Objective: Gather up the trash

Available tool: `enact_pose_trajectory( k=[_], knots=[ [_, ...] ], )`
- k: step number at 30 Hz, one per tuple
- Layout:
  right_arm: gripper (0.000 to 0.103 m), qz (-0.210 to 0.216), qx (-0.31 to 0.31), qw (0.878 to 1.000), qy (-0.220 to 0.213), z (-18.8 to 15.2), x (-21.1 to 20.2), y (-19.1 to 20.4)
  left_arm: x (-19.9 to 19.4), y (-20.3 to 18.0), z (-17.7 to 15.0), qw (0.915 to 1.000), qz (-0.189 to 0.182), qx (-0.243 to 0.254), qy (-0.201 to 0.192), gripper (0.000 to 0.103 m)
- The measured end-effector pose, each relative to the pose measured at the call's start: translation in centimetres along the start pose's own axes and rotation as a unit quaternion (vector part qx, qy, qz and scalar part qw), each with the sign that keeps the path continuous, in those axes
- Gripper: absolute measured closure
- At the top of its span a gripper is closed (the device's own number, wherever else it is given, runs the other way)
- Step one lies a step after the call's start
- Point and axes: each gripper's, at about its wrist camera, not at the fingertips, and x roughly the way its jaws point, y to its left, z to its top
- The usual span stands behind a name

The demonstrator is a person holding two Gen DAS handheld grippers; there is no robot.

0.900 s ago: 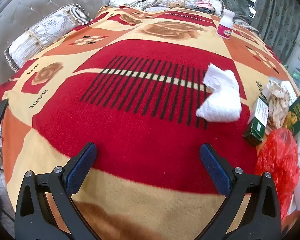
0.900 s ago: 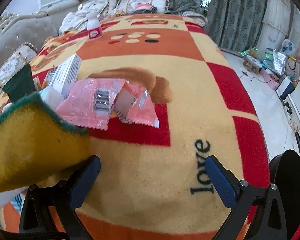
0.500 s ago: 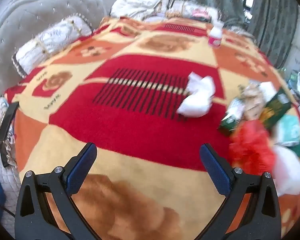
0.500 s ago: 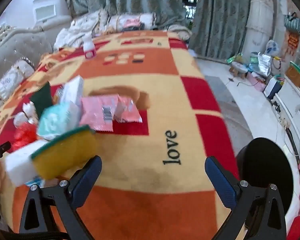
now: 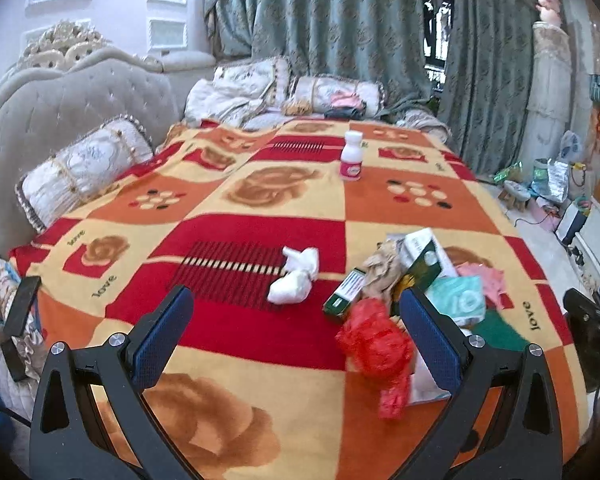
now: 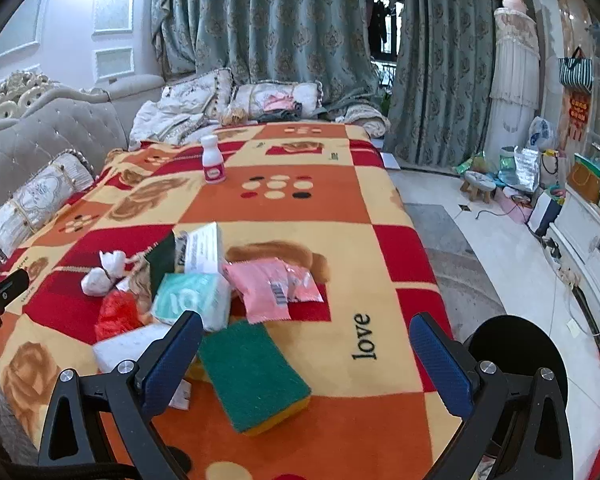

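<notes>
The trash lies in a loose heap on the patterned blanket point(image 6: 380, 200) near the bed's right edge: a green-and-yellow sponge point(image 6: 256, 376) nearest the foot, then a teal tissue pack point(image 6: 192, 300), pink wrappers point(image 6: 272, 288), a white box point(image 6: 204, 248), a red plastic bag point(image 5: 376, 344) and a crumpled white tissue point(image 5: 294, 280) toward the middle. A small white bottle point(image 5: 351, 155) stands upright, well apart, toward the far end. Both the left tongs point(image 5: 296, 320) and the right tongs point(image 6: 306, 344) stand wide and hold nothing.
</notes>
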Motion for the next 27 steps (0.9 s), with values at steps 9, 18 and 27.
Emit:
enact_pose_trajectory(
  k=[9,18,27],
  knots=[
    [0.0,0.002,0.0,1.0,-0.018,0.8,-0.8,0.9,-1.5,-1.9,0.4,0.9996,-0.002,0.012,-0.026,0.001],
    [0.0,-0.004,-0.004,1.0,-0.028,1.1,-1.1,1.1,-1.9,-2.4,0.4,0.9993,-0.006,0.013,-0.033,0.001],
    [0.0,-0.004,-0.006,0.999,-0.033,1.3,-1.2,1.4,-2.0,-2.6,0.5,0.9991,-0.012,0.013,-0.039,0.001]
  ],
)
